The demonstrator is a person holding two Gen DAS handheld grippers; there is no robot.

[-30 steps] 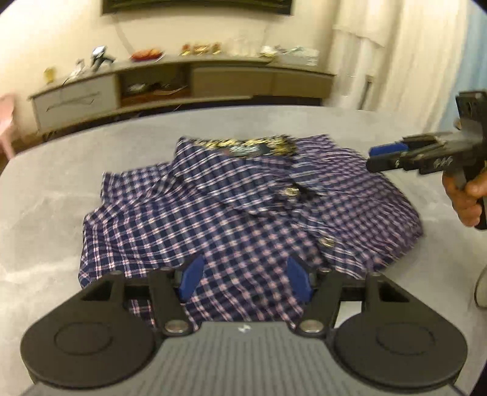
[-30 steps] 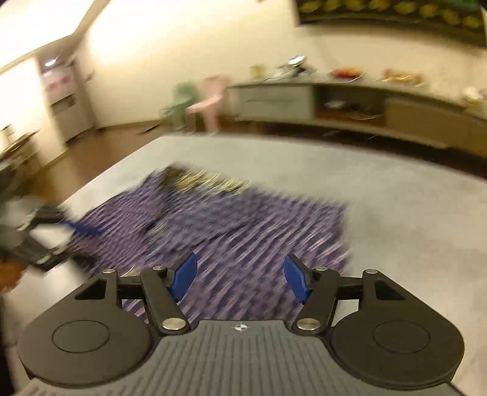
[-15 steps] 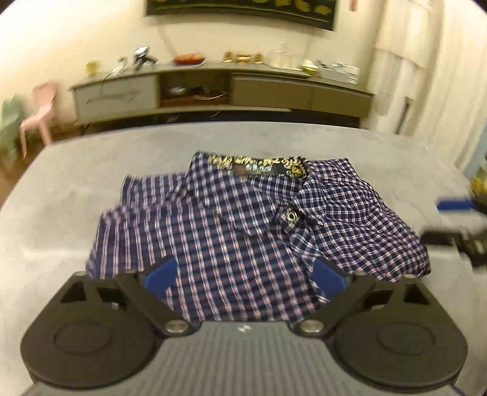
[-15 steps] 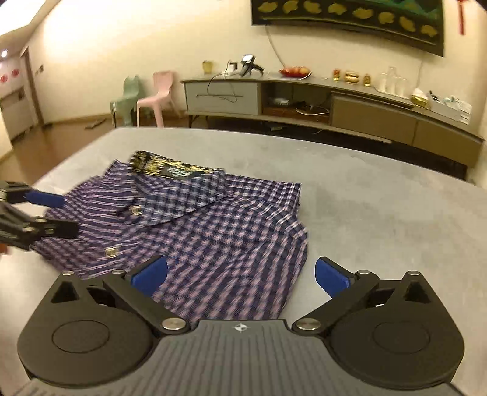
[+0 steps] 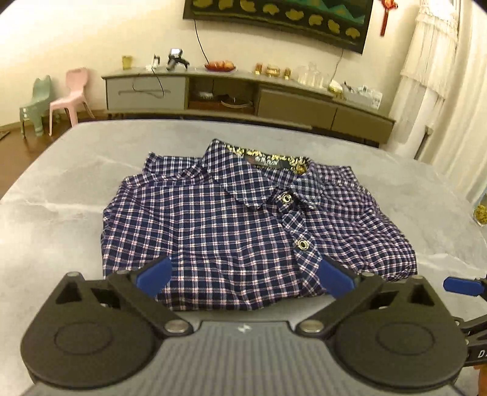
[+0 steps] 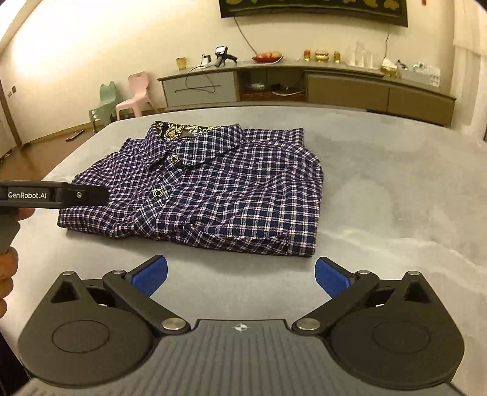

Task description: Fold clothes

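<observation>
Far left against the wall: green child's chair [image 5: 36,105], pink child's chair [image 5: 69,98] beside it. Next, long low sideboard [image 5: 243,94] with fruit plate [image 5: 219,65] and gold ornaments [image 5: 272,70] on top; dark framed picture [image 5: 280,18] above. Nearer, on grey counter [image 5: 61,195]: navy plaid shirt [image 5: 243,219], folded into a neat rectangle, collar toward the sideboard, two snap buttons up, gold-patterned neck lining showing. Left claw [image 5: 243,275] spread wide, blue pads over the shirt's near edge, nothing gripped; jaws just finished opening. Right claw [image 6: 240,274] likewise wide apart after just opening, over bare counter just short of the shirt's near hem, empty. In right wrist view, left claw's black finger at far left edge, beside the shirt's left side, a hand [image 6: 7,268] below it.
</observation>
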